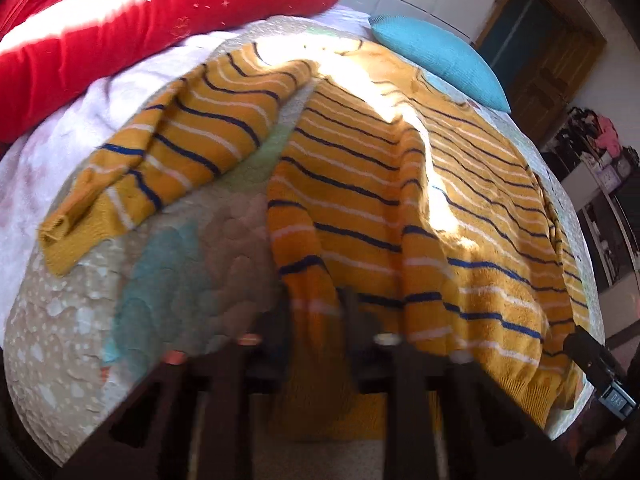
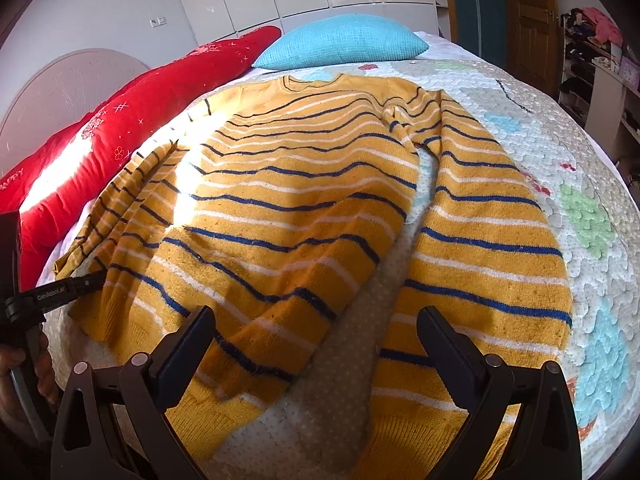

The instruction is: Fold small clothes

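A mustard sweater (image 2: 288,208) with navy and white stripes lies face up on the bed, neck towards the pillows. Its left sleeve (image 1: 168,152) lies folded out to the side, and its right sleeve (image 2: 480,248) runs down beside the body. My left gripper (image 1: 314,308), blurred, is shut on the sweater's lower left hem, with striped fabric bunched between its fingers. In the right wrist view the left gripper (image 2: 94,280) shows at that same hem corner. My right gripper (image 2: 320,332) stands open above the gap between the body's hem and the right sleeve, with nothing in its grip.
A patterned quilted bedspread (image 2: 580,240) covers the bed. A long red pillow (image 2: 120,136) and a turquoise cushion (image 2: 340,42) lie at the head. A wooden door (image 2: 532,20) and cluttered shelves (image 2: 592,52) stand beyond the bed's right side.
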